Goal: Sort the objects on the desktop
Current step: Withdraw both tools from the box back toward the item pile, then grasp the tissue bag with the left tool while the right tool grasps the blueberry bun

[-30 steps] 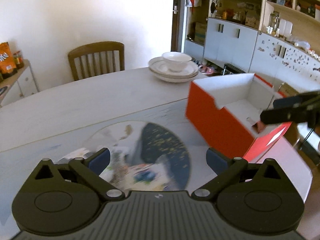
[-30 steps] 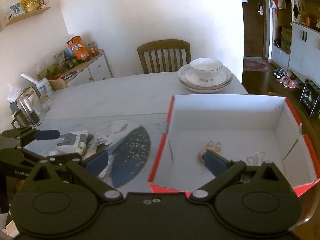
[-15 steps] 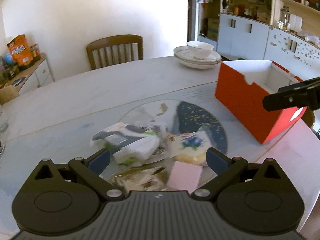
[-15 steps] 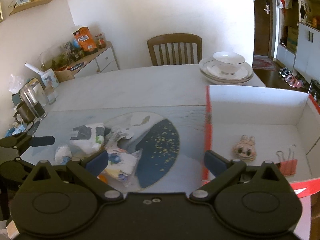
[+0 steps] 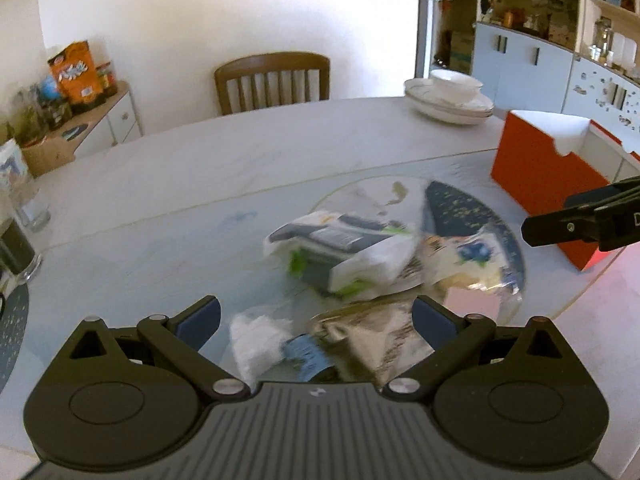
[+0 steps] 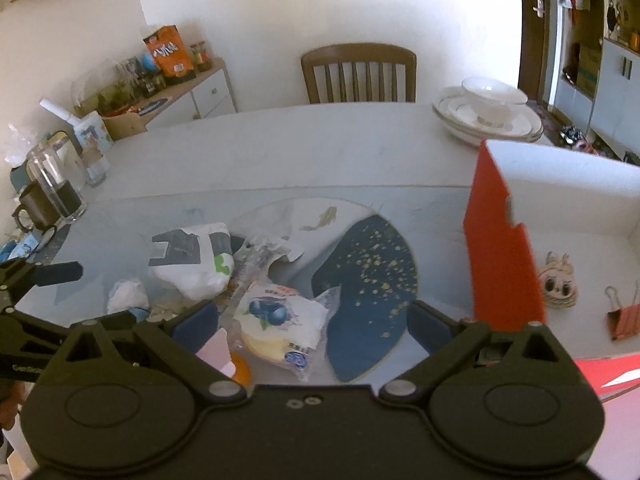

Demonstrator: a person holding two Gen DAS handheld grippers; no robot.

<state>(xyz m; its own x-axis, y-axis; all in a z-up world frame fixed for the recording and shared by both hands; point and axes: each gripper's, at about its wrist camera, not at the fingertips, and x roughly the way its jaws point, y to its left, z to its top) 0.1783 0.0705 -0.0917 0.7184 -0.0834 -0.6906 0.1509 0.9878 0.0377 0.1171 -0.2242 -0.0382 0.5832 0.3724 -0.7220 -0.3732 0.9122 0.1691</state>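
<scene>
A pile of packets lies on a round blue-and-white mat (image 6: 368,280): a white, grey and green packet (image 5: 340,248) (image 6: 192,260), a blueberry bread packet (image 6: 280,320) (image 5: 468,256), a crumpled tissue (image 5: 260,340) and a foil wrapper (image 5: 360,332). My left gripper (image 5: 316,316) hangs open just above the near side of the pile. My right gripper (image 6: 312,320) is open over the bread packet, holding nothing. The red box (image 6: 500,248) (image 5: 540,168) stands to the right, with a cartoon-face charm (image 6: 558,284) and a binder clip (image 6: 622,316) inside.
Stacked plates with a bowl (image 6: 490,116) sit at the table's far right, and a wooden chair (image 6: 358,74) stands behind. A glass jug and mug (image 6: 48,192) stand at the left edge. A pink piece (image 6: 216,350) and something orange (image 6: 240,372) lie under my right gripper.
Both grippers have swung left, away from the red box and over the packet pile. The right gripper has left the box's inside. Both stay open and empty.
</scene>
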